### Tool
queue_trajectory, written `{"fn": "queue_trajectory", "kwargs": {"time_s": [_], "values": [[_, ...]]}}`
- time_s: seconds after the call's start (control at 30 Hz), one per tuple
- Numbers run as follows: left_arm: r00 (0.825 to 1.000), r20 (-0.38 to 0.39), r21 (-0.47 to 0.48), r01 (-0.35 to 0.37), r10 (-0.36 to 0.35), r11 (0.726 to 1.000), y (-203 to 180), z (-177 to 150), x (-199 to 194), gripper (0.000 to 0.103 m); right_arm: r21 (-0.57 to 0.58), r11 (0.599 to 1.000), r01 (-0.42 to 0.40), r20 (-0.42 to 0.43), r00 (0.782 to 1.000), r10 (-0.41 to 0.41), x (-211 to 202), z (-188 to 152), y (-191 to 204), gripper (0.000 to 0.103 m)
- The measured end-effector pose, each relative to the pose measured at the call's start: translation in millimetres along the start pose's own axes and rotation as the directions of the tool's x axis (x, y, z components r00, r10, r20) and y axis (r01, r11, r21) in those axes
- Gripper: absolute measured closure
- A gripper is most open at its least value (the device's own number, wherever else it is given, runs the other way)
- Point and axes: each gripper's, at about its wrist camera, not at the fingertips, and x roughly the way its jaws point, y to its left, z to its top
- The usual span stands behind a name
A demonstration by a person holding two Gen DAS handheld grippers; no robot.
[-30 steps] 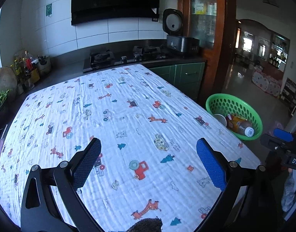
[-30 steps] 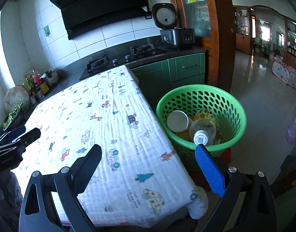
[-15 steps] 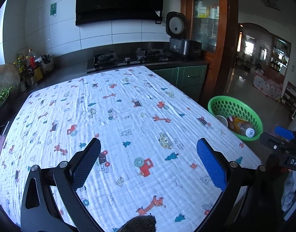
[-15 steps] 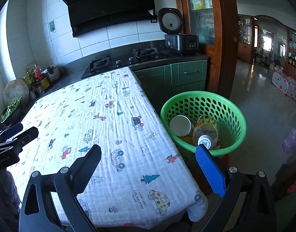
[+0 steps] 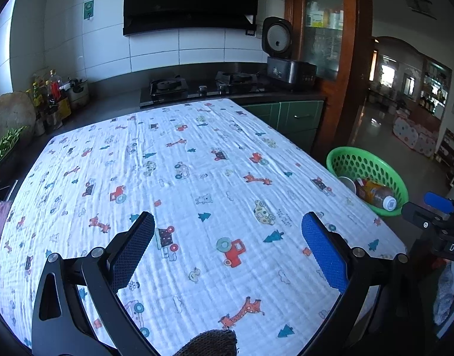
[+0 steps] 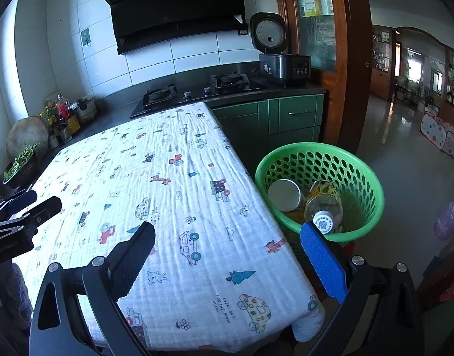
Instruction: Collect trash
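- A kitchen is showing behind a table (image 5: pixel 197 178) that is wearing a white cloth printed with cars, giraffes and trees; a stove (image 6: pixel 194 92) and a rice cooker (image 6: pixel 283 59) are sitting on the dark counter beyond it.
- The left gripper (image 5: pixel 227 246) is hovering above the near part of the cloth, tilted down toward it, its jaws spread wide and holding nothing.
- The right gripper (image 6: pixel 227 255) is hanging over the table's near right corner, also tilted down, jaws spread wide and empty.
- A green basket (image 6: pixel 369 178) is standing off the table's right edge, ahead and to the right of the right gripper, with its near rim just past the blue finger (image 6: pixel 322 264).
- A bottle (image 6: pixel 323 210) is lying in the basket, cap pointing toward the camera, and a cup (image 6: pixel 284 194) is leaning beside it on the left.
- From the left wrist, the basket (image 5: pixel 384 163) is sitting far to the right, well apart from the left gripper, and the right gripper's tip (image 5: pixel 428 207) is poking in at the right edge.
- From the right wrist, the left gripper's tips (image 6: pixel 33 210) are showing at the far left, above the cloth.
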Motion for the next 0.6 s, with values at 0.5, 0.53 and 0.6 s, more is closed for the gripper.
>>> {"fn": "queue_trajectory", "kwargs": {"time_s": [0.5,0.53,0.6], "values": [[1.0,-0.001,-0.013,-0.009,0.009,1.0,6.1,-0.8,-0.5,0.005,-0.005,1.0,0.001,-0.006,1.0,-0.001,3.4,-0.2,3.1,0.008],[1.0,0.0,-0.012,-0.01,0.01,1.0,6.0,-0.4,-0.5,0.005,-0.005,1.0,0.002,-0.006,1.0,-0.002,3.7,-0.1,2.7,0.008],[1.0,-0.001,-0.012,-0.013,0.013,1.0,6.1,-0.2,0.2,0.005,-0.002,1.0,0.001,-0.006,1.0,-0.001,4.8,-0.6,2.7,0.008]]}}
